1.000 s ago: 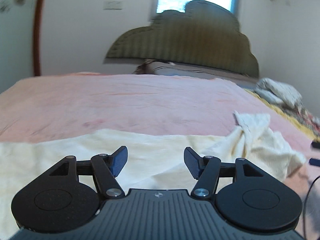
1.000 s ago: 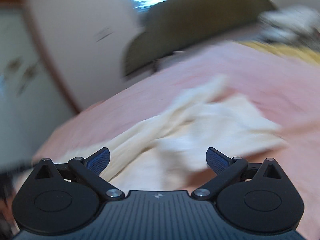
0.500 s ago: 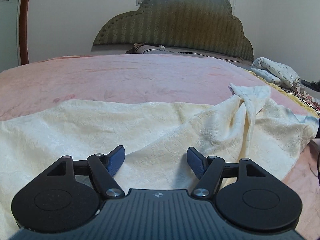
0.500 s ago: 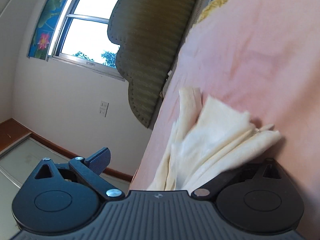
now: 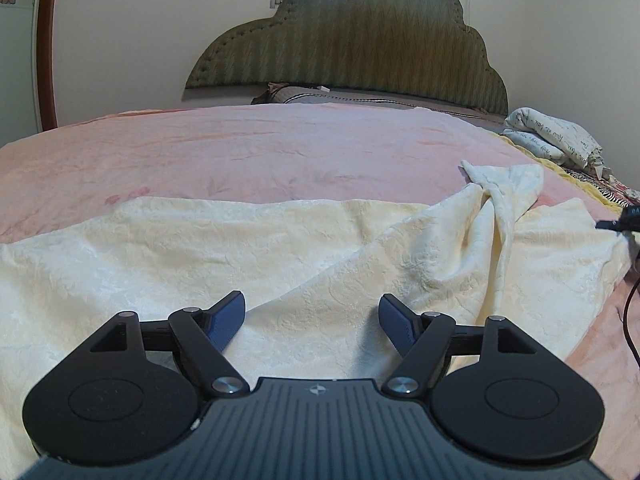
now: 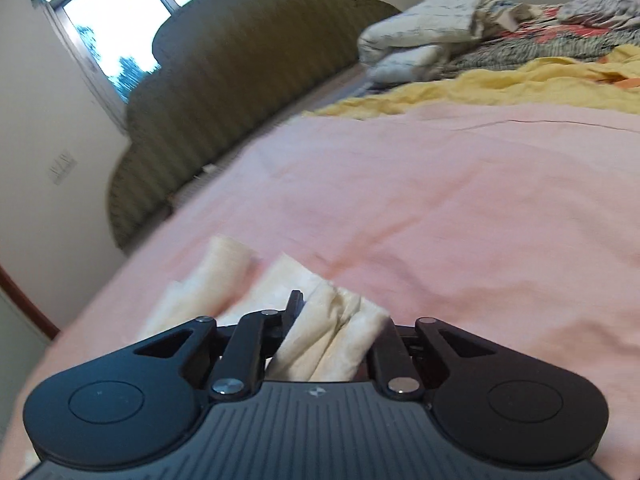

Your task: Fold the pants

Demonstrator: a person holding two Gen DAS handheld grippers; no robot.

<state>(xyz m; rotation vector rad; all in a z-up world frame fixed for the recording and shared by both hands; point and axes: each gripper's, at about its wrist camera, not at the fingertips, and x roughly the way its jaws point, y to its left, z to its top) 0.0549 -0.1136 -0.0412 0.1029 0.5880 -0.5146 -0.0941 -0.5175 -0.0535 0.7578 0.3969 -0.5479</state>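
Observation:
Cream textured pants (image 5: 200, 248) lie spread across the pink bedspread (image 5: 280, 152), with one end twisted into a bunch (image 5: 496, 200) at the right. My left gripper (image 5: 311, 300) hovers low over the near edge of the cloth. Its jaws are opening, the blue pads (image 5: 230, 316) stand apart, and fabric lies under the gap without being pinched. In the right wrist view my right gripper (image 6: 336, 320) is closing and its black fingers (image 6: 294, 308) squeeze a folded wad of the pants (image 6: 340, 336). More of the cream cloth (image 6: 224, 268) trails off behind to the left.
A green padded headboard (image 5: 352, 40) and a window stand at the far end of the bed. Folded white bedding (image 6: 432, 28), a patterned quilt and a yellow blanket (image 6: 500, 84) lie along the right side. A thin black cable (image 5: 628, 320) hangs at the right edge.
My right gripper swung in, rolled back toward level and went from wide open to clamped on the bunched pants. My left gripper sank closer to the cloth and its jaws spread slightly.

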